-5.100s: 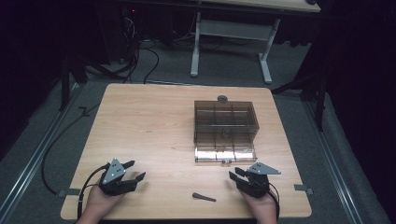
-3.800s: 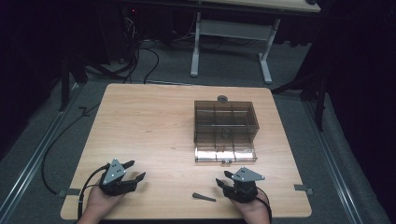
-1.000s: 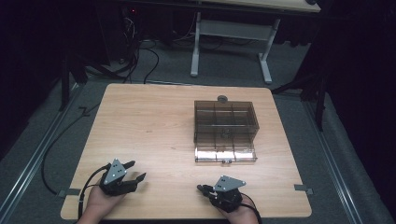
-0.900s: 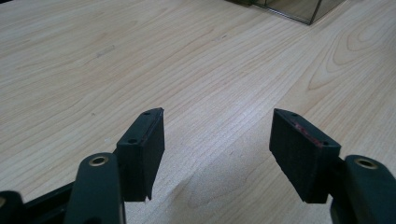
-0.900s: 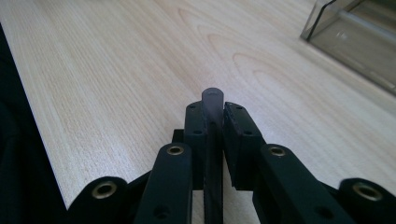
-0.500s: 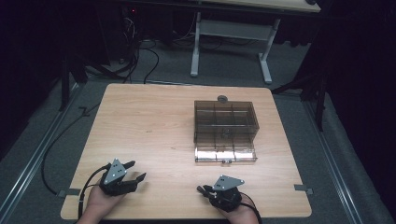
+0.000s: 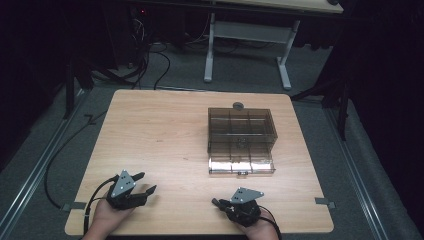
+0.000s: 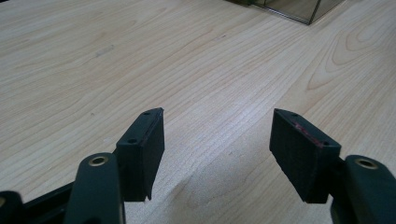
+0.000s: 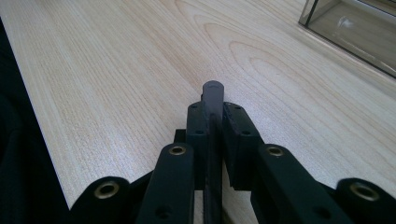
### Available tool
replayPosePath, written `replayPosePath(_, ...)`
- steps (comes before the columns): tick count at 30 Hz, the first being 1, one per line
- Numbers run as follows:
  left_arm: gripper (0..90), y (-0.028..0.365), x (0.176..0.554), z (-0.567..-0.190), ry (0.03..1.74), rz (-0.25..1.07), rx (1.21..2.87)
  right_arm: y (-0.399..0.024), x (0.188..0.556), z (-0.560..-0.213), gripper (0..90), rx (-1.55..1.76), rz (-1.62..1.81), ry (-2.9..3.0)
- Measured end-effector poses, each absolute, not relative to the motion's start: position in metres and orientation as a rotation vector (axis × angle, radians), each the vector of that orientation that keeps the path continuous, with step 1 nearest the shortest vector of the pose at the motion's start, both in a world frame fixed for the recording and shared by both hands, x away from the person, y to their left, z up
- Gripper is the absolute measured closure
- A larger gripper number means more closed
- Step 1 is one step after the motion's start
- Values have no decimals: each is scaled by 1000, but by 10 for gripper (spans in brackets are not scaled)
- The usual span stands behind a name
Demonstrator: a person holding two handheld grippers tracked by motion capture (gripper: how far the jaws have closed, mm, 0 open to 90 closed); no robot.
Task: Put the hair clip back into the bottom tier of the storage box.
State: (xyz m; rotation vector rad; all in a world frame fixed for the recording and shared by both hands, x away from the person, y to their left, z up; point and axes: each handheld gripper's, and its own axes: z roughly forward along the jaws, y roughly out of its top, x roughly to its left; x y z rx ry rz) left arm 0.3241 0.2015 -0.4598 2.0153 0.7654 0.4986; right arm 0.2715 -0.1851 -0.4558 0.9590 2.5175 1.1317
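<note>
A small dark grey peg (image 9: 213, 91) sticks out from between the jaws of my right gripper (image 9: 214, 116), which is shut on it. In the high view that right gripper (image 7: 218, 203) sits low over the table's front edge, right of centre, pointing left. My left gripper (image 7: 145, 183) rests near the front left corner, open; in the left gripper view its jaws (image 8: 217, 140) stand wide apart over bare wood with nothing between them.
A smoky transparent compartment box (image 7: 241, 131) stands at centre right, its clear front section (image 7: 241, 164) lying toward me. A small round dark object (image 7: 238, 105) sits just behind it. The box corner (image 9: 359, 32) is seen ahead of the right gripper.
Over the earlier frames my right gripper slid left along the front edge to the dark peg lying on the table and closed on it. The left gripper has stayed put.
</note>
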Motion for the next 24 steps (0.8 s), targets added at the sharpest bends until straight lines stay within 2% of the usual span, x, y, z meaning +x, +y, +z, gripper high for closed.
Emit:
replayPosePath(13,359,201,324,-460,765,500,2014,-187,270,-449,820,956,1140,2466)
replayPosePath(24,359,201,324,-460,765,499,2016,-208,275,-445,820,1034,1139,2387)
